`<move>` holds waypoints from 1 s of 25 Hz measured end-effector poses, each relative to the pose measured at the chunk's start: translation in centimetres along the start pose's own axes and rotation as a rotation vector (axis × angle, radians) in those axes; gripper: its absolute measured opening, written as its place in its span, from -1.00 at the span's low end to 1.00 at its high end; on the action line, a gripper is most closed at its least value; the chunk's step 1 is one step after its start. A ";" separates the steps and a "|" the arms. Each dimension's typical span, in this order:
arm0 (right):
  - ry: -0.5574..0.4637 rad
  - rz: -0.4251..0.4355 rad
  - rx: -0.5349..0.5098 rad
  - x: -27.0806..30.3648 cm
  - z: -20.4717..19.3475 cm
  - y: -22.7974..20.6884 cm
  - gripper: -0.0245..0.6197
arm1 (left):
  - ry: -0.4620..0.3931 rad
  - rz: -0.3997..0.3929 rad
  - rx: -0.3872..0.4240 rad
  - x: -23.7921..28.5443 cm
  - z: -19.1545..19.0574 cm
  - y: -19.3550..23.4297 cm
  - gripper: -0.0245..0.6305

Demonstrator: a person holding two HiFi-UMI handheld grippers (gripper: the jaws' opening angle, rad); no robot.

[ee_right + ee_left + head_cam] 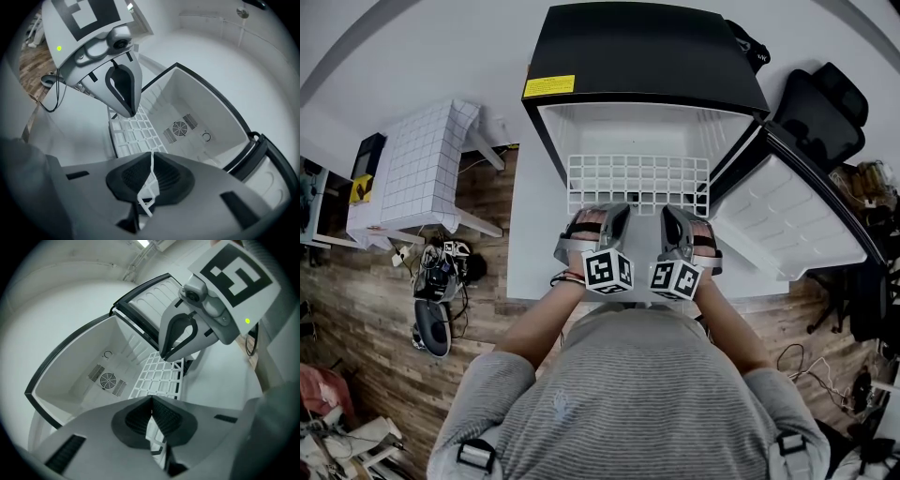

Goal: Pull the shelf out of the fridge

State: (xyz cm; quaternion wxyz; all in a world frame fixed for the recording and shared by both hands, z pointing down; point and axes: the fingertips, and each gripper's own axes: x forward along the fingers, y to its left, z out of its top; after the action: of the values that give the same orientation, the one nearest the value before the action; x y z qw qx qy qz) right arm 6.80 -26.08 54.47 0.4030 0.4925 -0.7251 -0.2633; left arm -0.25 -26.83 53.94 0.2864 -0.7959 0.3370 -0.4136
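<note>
the shelf (637, 183) is a flat white wire grid of small square cells with a thicker outer frame. it lies level and partly out of the open front of the fridge (647, 47), a small unit with a black top and a white inside. its near edge reaches out over the white surface (530, 253) toward the person, while its far part is inside the cabinet. the fridge door (797, 216) stands swung wide at the right.

the left gripper (600, 214) has its jaws closed tight on the shelf's near edge; in the left gripper view its dark ribbed pads (138, 416) meet with white wire showing between them lower down. the right gripper (675, 216) sits just beside it on the same edge, jaws pinched onto a white wire that runs between its pads (166, 176). a round fan grille (108, 379) shows on the back wall.
</note>
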 end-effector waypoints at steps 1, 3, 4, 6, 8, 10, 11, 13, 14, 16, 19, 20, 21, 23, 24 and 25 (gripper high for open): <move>-0.006 0.009 0.024 0.0 0.1 -0.1 -0.85 | -0.005 -0.004 -0.029 0.0 -0.1 0.1 -0.89; -0.016 0.026 0.074 0.0 0.0 -0.2 -0.87 | -0.013 -0.026 -0.098 0.0 -0.2 0.2 -0.89; -0.020 0.036 0.105 0.1 0.0 -0.3 -0.88 | -0.019 -0.041 -0.138 0.0 -0.2 0.2 -0.89; -0.023 0.058 0.199 0.0 -0.1 -0.6 -0.88 | -0.038 -0.073 -0.233 -0.1 -0.3 0.3 -0.90; -0.030 0.081 0.331 -0.1 0.0 -1.3 -0.88 | -0.068 -0.095 -0.345 -0.3 -0.1 0.7 -0.90; -0.047 0.103 0.467 -0.3 0.4 -2.2 -0.88 | -0.109 -0.103 -0.460 -0.7 0.1 1.4 -0.89; -0.060 0.111 0.525 -0.5 0.7 -2.6 -0.88 | -0.131 -0.105 -0.515 -0.9 0.2 1.9 -0.89; -0.094 0.117 0.609 -0.8 1.4 -3.5 -0.88 | -0.180 -0.109 -0.617 -1.3 0.5 2.8 -0.89; -0.113 0.117 0.642 -0.9 1.9 -3.9 -0.88 | -0.210 -0.110 -0.664 -1.6 0.8 3.2 -0.90; -0.151 0.118 0.713 -1.1 2.5 -4.5 -0.88 | -0.289 -0.110 -0.746 -2.2 1.6 4.2 -0.90; -0.227 0.118 0.846 -1.5 3.2 -5.8 -0.88 | -0.411 -0.082 -0.807 -3.3 2.9 5.7 -0.89; -0.259 0.118 0.893 -1.6 3.5 -6.3 -0.88 | -0.443 -0.066 -0.810 -3.7 3.3 6.2 -0.89; -0.291 0.117 0.934 -1.9 3.9 -6.7 -0.88 | -0.474 -0.051 -0.812 -4.1 3.7 6.6 -0.89; -0.347 0.117 0.975 -2.4 4.6 -7.5 -0.88 | -0.524 -0.024 -0.821 -4.9 4.3 7.4 -0.89; -0.369 0.116 0.974 -2.7 5.0 -7.7 -0.88 | -0.540 -0.014 -0.828 -5.2 4.5 7.7 -0.89; -0.388 0.113 0.963 -3.0 5.4 -7.9 -0.88 | -0.552 -0.005 -0.833 -5.4 4.5 7.9 -0.89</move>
State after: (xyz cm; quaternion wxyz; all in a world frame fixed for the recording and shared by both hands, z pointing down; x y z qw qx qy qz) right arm 6.78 -26.40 44.43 0.0027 0.5242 -0.8509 0.0357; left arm -1.09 -26.68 43.34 0.0214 -0.9233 0.3831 -0.0184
